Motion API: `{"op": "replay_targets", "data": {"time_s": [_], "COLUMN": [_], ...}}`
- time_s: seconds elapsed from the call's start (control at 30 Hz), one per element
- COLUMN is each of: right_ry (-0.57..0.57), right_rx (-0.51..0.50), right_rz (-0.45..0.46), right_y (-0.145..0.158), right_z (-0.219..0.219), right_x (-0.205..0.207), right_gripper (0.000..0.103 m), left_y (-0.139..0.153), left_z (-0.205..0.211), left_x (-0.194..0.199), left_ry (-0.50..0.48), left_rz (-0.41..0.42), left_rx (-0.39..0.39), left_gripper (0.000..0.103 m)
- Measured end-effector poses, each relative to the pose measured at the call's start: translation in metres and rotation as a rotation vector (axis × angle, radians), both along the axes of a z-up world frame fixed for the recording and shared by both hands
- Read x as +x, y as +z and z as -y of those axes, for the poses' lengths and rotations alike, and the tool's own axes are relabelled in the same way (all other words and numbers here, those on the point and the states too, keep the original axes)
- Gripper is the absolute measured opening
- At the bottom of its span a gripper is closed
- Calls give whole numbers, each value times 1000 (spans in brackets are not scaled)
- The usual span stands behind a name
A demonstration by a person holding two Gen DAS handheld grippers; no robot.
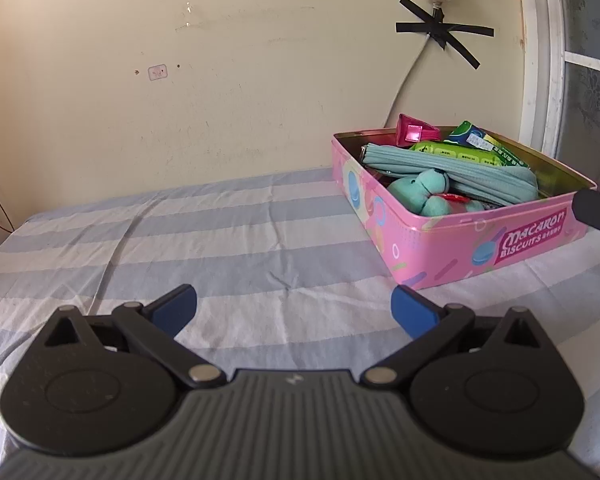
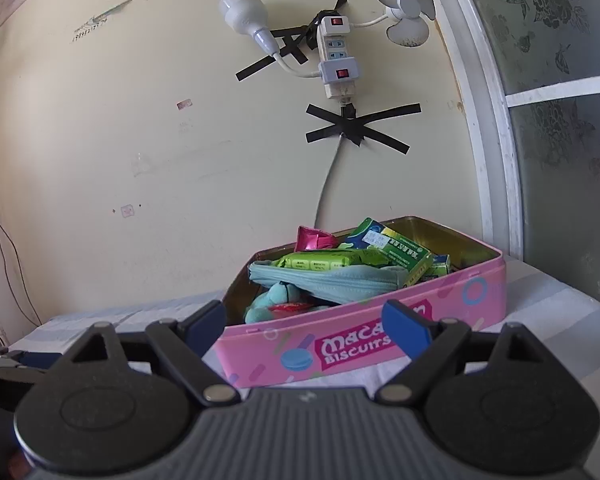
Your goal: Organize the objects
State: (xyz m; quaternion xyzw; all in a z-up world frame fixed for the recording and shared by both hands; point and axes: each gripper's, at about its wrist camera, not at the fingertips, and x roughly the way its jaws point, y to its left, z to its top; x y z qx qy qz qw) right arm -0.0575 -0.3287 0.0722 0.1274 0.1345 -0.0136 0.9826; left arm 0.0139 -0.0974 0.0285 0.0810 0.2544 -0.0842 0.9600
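Note:
A pink Macaron Biscuits tin point(image 1: 440, 248) stands open on the striped bed sheet, at the right in the left wrist view and straight ahead in the right wrist view point(image 2: 452, 308). It holds a teal zip pouch point(image 1: 460, 174), a teal plush toy point(image 1: 424, 192), green packets point(image 1: 460, 152) and a pink foil packet point(image 1: 412, 130). My left gripper point(image 1: 294, 308) is open and empty over the sheet, left of the tin. My right gripper point(image 2: 306, 322) is open and empty just before the tin's near wall; its edge shows in the left wrist view point(image 1: 598, 210).
The bed point(image 1: 180, 240) with the blue and white striped sheet runs to a cream wall. A power strip point(image 2: 336, 56) with a bulb and a small fan is taped to the wall above the tin. A window frame point(image 2: 496, 160) is at the right.

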Motion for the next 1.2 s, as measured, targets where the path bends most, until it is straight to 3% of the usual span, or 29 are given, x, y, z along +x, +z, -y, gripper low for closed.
{"op": "replay_targets", "data": {"time_s": [1.0,1.2], "right_ry": [-1,-1], "right_rx": [3,3], "right_rz": [-14,-15], "right_y": [-4,-4], "right_z": [-1,-1], "right_x": [1,1], "right_gripper": [89,89], "left_y": [-8,-3], "left_z": [2,0], "left_x": [7,1], "left_ry": [-15,-30], "left_rz": [-62,-6], "left_rx": [-5,-27], "left_gripper": [103,103]}}
